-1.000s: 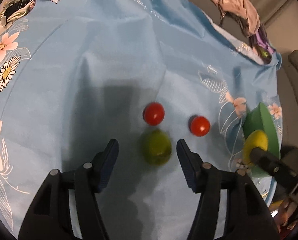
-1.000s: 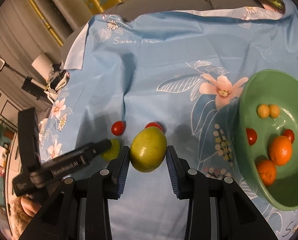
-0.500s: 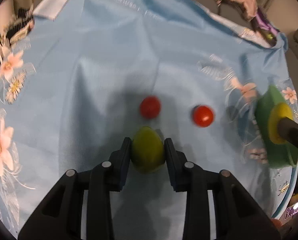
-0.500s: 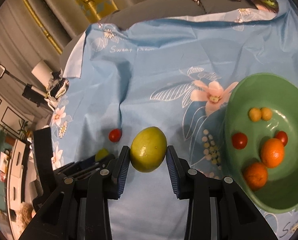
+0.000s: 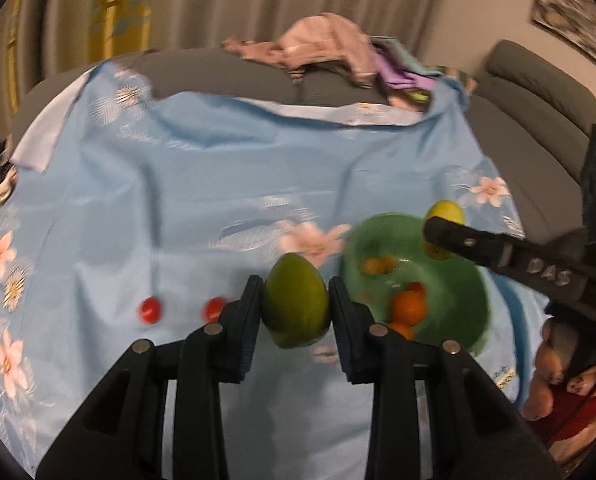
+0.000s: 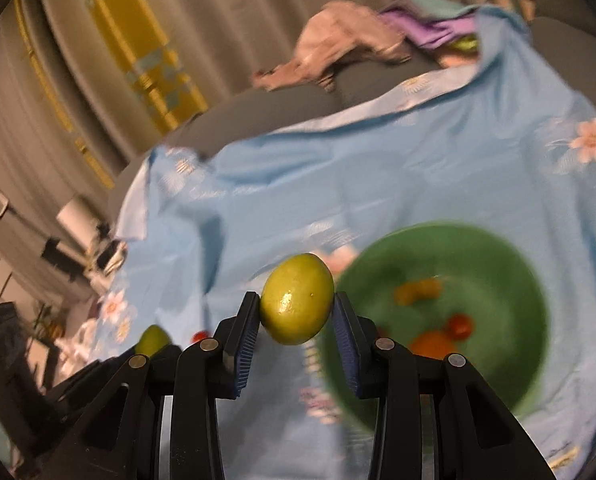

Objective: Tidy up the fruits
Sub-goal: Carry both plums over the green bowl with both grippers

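Lifted off the cloth, each claw (image 5: pixel 296 312) (image 6: pixel 296 316) now clamps a green fruit (image 5: pixel 296 306) (image 6: pixel 296 299) between its pads.

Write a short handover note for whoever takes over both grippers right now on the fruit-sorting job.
Left gripper: shut on a green fruit, lifted off the cloth.
Right gripper: shut on a yellow-green fruit, also lifted, near the green bowl.
Done: oranges, a small red fruit and small yellow ones are in the bowl.
Left: drop both held fruits in, then collect the two red tomatoes on the blue cloth.
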Tool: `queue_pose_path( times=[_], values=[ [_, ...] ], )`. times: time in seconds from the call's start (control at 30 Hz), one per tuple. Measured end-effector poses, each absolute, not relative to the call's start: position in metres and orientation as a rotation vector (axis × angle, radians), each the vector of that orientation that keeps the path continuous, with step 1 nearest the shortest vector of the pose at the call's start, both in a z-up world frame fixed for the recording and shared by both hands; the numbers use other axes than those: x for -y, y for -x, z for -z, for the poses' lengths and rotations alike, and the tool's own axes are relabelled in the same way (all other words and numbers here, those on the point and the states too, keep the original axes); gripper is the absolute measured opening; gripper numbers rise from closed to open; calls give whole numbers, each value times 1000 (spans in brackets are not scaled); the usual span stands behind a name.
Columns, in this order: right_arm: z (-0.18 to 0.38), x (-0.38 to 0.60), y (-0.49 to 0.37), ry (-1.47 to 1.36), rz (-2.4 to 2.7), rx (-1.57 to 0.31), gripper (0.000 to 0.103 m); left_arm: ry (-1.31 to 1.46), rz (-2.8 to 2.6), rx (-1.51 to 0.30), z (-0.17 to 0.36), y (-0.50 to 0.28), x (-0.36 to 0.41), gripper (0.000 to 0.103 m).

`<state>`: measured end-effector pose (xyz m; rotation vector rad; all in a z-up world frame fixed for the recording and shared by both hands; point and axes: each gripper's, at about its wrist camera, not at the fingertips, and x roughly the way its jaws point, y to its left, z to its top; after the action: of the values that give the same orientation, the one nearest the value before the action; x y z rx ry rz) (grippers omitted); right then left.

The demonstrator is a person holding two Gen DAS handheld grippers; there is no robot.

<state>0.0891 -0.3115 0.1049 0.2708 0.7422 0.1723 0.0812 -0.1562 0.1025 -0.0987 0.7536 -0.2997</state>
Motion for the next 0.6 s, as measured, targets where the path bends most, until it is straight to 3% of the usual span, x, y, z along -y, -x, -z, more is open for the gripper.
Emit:
queue_pose_path(
  times=[0.6],
  values=[
    [-78, 389, -97, -241, 63, -847, 39, 34, 455, -895, -57, -109, 261, 33]
  ],
)
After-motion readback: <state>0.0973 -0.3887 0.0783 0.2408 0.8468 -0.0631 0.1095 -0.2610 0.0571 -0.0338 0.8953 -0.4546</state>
